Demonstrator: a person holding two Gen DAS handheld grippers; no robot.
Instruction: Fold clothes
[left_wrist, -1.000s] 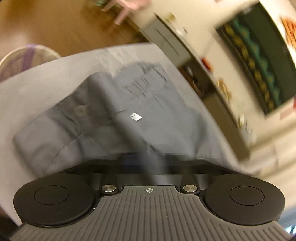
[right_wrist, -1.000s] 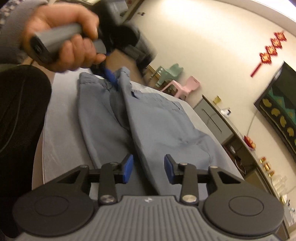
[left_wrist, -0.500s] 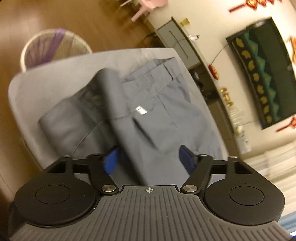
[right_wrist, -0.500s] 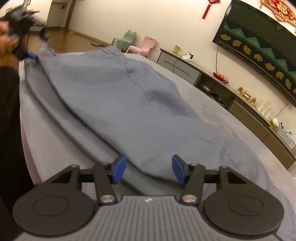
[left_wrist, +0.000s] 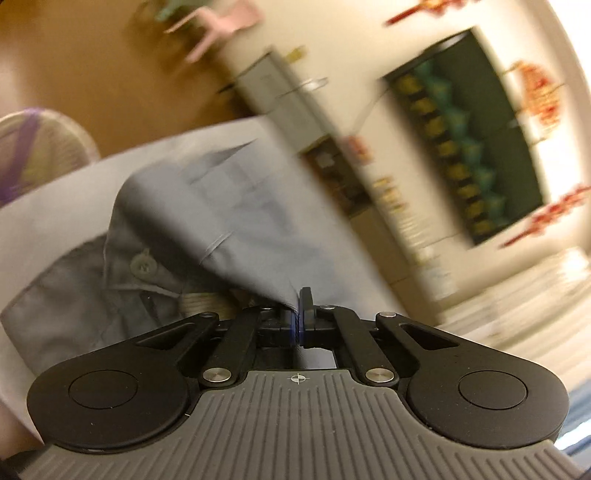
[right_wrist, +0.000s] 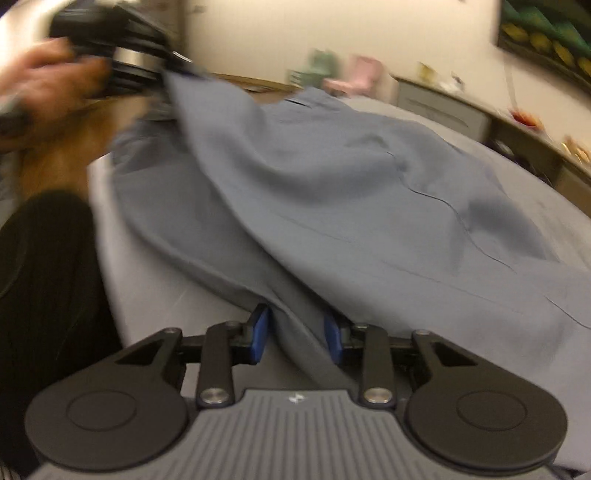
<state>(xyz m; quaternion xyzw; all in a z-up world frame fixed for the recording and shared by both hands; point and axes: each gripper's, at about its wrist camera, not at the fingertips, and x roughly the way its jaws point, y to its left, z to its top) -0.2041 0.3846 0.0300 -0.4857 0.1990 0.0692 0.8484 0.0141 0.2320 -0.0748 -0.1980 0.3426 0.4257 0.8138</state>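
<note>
Grey trousers (right_wrist: 332, 192) lie lengthwise along the table (right_wrist: 147, 280), waistband far.

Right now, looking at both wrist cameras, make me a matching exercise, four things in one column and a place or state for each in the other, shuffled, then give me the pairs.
Things:
1. left gripper
2. right gripper
3. grey trousers
4. pink chair

Place or state:
A. on the wooden floor by the far wall
B. jaws apart, a fold of cloth between them
C. spread over the grey table
D. pinched shut on an edge of cloth

Pairs: 1-D, 2-B, 3-C, 4-A
</note>
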